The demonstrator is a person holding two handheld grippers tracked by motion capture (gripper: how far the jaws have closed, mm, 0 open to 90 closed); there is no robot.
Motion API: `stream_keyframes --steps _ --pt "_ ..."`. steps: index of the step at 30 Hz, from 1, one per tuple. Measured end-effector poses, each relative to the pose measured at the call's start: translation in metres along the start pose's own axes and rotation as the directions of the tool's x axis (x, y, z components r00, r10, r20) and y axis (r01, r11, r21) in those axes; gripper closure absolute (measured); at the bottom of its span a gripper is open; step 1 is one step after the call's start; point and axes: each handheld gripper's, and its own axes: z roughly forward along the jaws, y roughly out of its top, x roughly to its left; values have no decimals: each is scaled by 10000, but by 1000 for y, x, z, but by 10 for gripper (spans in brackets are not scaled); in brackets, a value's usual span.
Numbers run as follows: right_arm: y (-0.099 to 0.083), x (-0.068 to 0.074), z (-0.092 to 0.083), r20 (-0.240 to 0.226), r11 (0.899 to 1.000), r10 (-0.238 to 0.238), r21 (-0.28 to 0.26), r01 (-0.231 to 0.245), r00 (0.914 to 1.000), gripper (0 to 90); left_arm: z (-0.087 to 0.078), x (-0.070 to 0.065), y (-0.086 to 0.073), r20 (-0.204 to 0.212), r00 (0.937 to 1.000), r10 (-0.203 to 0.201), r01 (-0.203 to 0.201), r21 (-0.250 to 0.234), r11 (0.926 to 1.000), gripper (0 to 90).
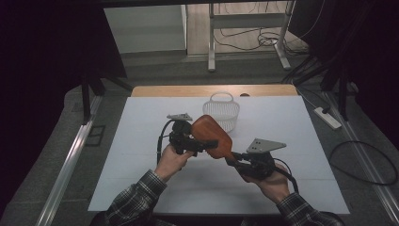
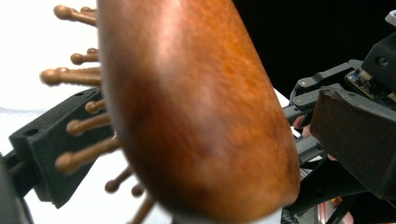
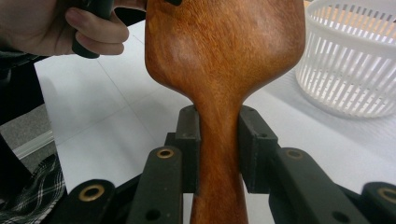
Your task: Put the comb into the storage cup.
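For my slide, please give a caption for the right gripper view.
Right tongs clamp the wooden hairbrush at its handle neck, white basket behind.

1. High view: the camera sits above your side of the worktop (image 1: pixel 141 188), looking forward and down. Your forearms enter from its bottom edge; the floor and desk legs lie beyond the far edge.
2. Left gripper view: the camera rides on your left gripper (image 1: pixel 184 136), very near the wooden hairbrush (image 2: pixel 196 112). It faces across to your right gripper (image 2: pixel 355 140).
3. Right gripper view: the camera looks along your right gripper's jaws at the brush handle, close up, towards the white basket (image 3: pixel 350 60) and your left hand (image 3: pixel 60 28).
4. Shared: all three views take in the hairbrush; the high and right gripper views share the basket.
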Motion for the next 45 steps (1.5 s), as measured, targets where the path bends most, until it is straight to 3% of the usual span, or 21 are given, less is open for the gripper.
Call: stream_keyframes --steps 6,10,15,16,19,27,32,35,45 --pt "0 1 1 0 9999 -102 -29 102 9999 716 -3 0 1 350 9990 -262 264 -53 9996 23" --pt "0 2 1 22 9999 -111 -48 111 9999 716 -4 0 1 378 9990 -254 256 -60 9997 109" --pt "0 2 0 10 9998 -123 -156 123 9999 715 -6 2 1 604 9968 -516 520 -52 9986 255" --pt "0 2 -1 52 9997 -181 -171 181 9998 716 -7 4 0 844 9934 -781 793 -118 9968 278" --pt "0 2 -1 32 9996 -186 -187 187 9998 716 -8 6 0 999 9906 -934 953 -145 9953 301" --pt "-1 1 0 -10 9994 -312 -151 312 9995 716 -10 12 -1 1666 9711 -1707 1754 -139 9844 382" --pt "-2 2 2 50 9991 -421 -8 421 9991 717 -11 13 -2 1922 9648 -1794 1844 -86 9828 422" --pt "-3 2 4 31 9989 -460 29 460 9989 718 -11 14 -2 2250 9556 -1903 1989 -159 9799 467" --pt "-3 2 5 81 9987 -511 7 511 9987 710 -11 14 -1 2511 9473 -1991 2112 -222 9772 519"
